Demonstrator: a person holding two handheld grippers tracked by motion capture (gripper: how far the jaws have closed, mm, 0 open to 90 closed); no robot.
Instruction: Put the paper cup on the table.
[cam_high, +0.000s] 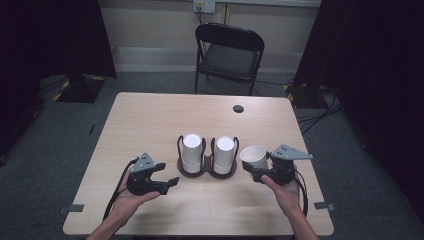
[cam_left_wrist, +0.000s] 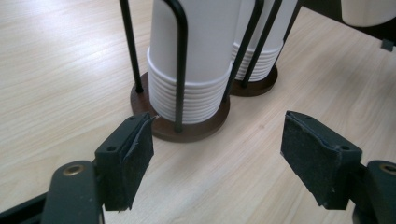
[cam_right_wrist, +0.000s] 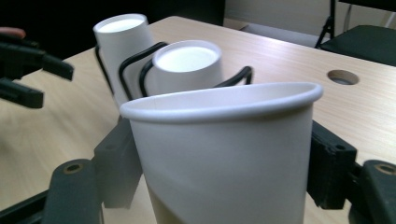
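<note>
A white paper cup, mouth up and slightly tilted, is clamped between the right hand-held gripper's black jaws. Behind it, two upside-down cup stacks stand in a black wire holder on the table.

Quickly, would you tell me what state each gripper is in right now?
Left gripper: open, holding nothing, jaws spread near the cup holder.
Right gripper: closed on a white paper cup, mouth up.
</note>
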